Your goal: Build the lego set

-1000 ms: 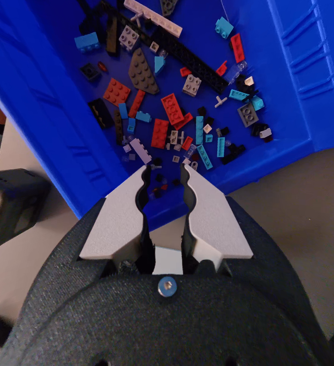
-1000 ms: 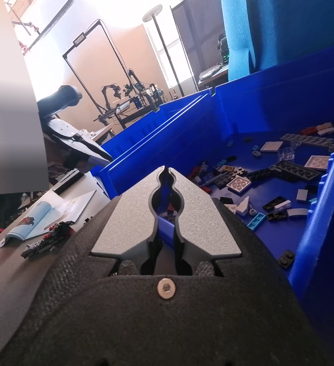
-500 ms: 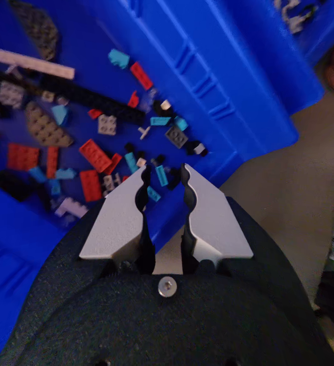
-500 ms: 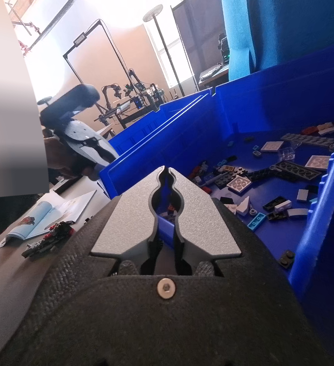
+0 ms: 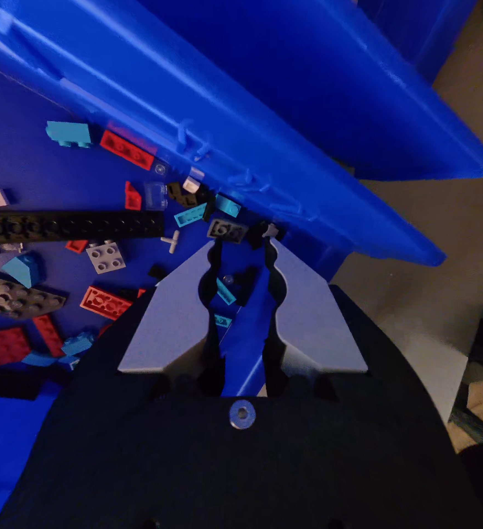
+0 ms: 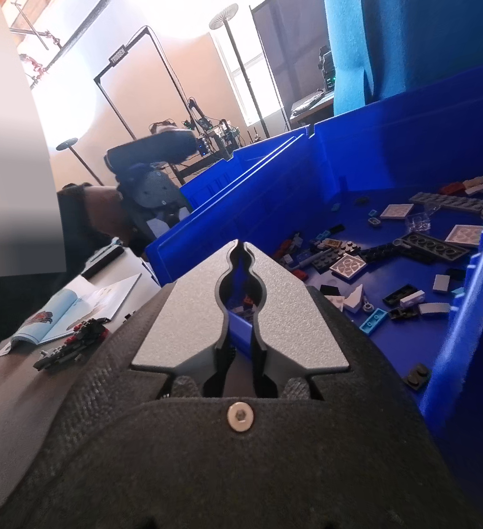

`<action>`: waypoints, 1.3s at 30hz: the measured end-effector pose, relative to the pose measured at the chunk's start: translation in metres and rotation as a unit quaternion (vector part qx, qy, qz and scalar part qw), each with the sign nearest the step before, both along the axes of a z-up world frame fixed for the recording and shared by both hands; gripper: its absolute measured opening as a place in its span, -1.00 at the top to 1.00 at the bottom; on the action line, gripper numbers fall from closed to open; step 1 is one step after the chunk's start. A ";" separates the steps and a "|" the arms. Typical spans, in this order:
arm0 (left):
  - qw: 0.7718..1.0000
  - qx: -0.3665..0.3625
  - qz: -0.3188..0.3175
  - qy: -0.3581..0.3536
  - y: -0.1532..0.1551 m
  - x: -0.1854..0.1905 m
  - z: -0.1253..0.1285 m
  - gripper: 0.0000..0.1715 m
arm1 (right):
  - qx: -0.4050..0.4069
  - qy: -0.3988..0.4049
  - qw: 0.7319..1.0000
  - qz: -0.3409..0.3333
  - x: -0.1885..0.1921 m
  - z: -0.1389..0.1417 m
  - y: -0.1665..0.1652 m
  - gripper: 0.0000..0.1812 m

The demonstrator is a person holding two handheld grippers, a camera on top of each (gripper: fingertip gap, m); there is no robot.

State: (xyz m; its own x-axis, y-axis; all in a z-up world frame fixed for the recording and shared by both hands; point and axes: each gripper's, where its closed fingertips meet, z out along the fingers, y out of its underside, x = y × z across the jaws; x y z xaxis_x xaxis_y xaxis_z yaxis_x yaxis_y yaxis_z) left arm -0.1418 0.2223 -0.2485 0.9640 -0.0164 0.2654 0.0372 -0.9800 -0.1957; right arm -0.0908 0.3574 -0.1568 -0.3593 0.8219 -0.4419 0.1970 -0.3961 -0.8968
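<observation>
- Lab room w/ frames and stands behind; grey-brown bench (image 6: 8,400) carries everything.
- Far left on bench: open booklet (image 6: 71,312), and just in front of it the part-built black/red model (image 6: 71,343). Risk: model sits near bench edge, well apart from both tools; a stray elbow or sleeve could knock it off.
- Left tool (image 5: 241,246) is spread, nothing between the fingers, tips low inside the left bin (image 5: 263,160), close to its wall. Risk: tips sit hard against the wall corner, so closing there may pinch plastic rim, not a piece.
- Small bits crowd that corner: dark grey 2x2 (image 5: 227,230), teal plate (image 5: 190,215), tiny clear stud (image 5: 228,279). Risk: grabbing two at once, or flicking a small one away. View is blurred and dark, so picking the wrong piece looks likely.
- Long black plate (image 5: 68,226) lies well left of tips; no clash seen.
- Right tool (image 6: 241,246): tips nearly pressed together, holding nothing, aimed over the near rim of the right bin (image 6: 463,329). Risk: bumping the rim shifts bin and scatters its loose pieces.
</observation>
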 end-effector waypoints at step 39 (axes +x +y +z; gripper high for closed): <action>0.956 0.032 -0.280 -0.081 -0.001 0.030 0.002 0.99 | -0.005 0.001 1.000 0.002 0.000 0.001 0.001 0.99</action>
State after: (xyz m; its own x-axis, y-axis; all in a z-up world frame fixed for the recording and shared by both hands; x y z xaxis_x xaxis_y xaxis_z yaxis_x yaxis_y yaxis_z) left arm -0.1119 0.2216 -0.2470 0.7462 -0.5382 0.3919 -0.4542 -0.8419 -0.2914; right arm -0.0909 0.3580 -0.1562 -0.3629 0.8159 -0.4502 0.1974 -0.4048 -0.8928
